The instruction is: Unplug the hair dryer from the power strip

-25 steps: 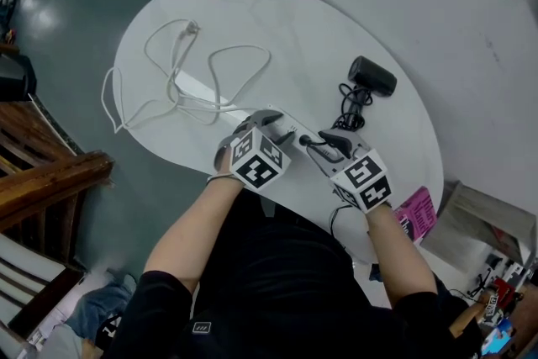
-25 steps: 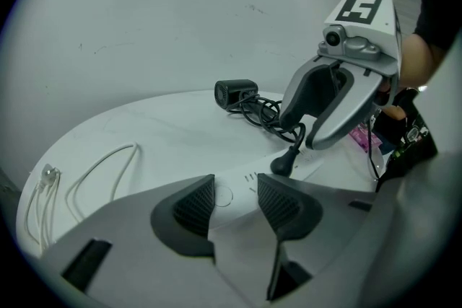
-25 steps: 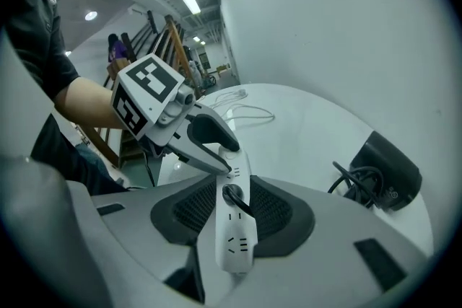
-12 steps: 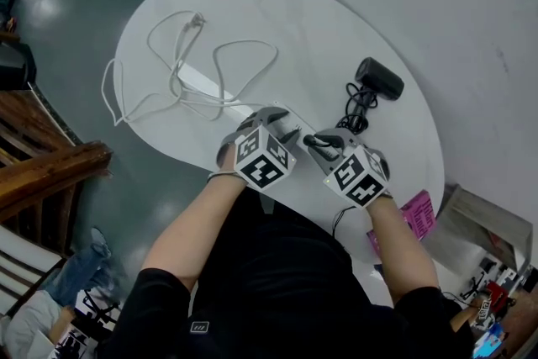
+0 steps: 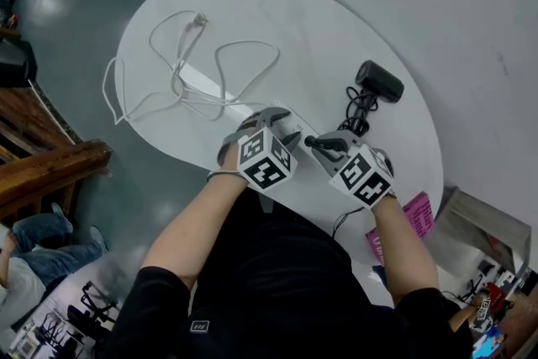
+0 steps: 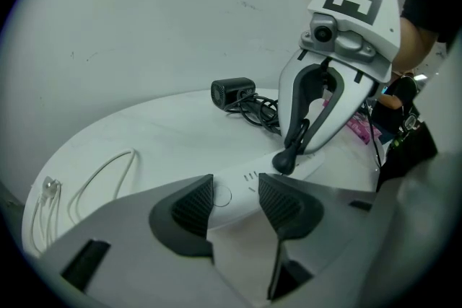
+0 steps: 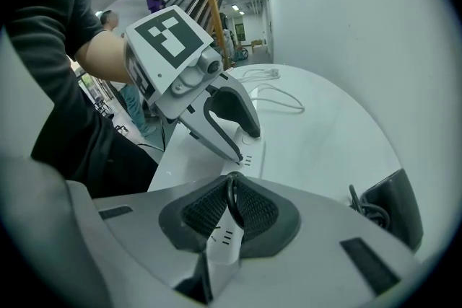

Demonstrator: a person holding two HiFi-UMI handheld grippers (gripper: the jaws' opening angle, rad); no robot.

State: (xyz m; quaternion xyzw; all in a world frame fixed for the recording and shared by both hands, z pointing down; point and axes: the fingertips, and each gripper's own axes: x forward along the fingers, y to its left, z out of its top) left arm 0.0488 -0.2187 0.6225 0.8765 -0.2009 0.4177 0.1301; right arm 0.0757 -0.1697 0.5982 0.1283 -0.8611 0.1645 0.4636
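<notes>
A white power strip (image 5: 295, 132) lies near the front edge of the white oval table (image 5: 252, 4). My left gripper (image 5: 282, 124) straddles it, one pad on each side of the strip (image 6: 242, 180). Its jaws have just been opening and stand wide. My right gripper (image 5: 318, 144) has just been closing and is shut on the black plug (image 6: 284, 162) that sits in the strip. In the right gripper view the pads pinch the plug (image 7: 231, 197). The black hair dryer (image 5: 377, 80) lies further back, its coiled cord (image 5: 356, 108) running to the plug.
A loose white cable (image 5: 181, 71) loops over the table's left half. A pink packet (image 5: 395, 227) lies at the near right edge. Dark wooden furniture (image 5: 42, 164) stands left of the table. The wall runs close behind it.
My right gripper's jaws have come together on the black plug and its wrist has rolled a little. The left gripper stays over the strip.
</notes>
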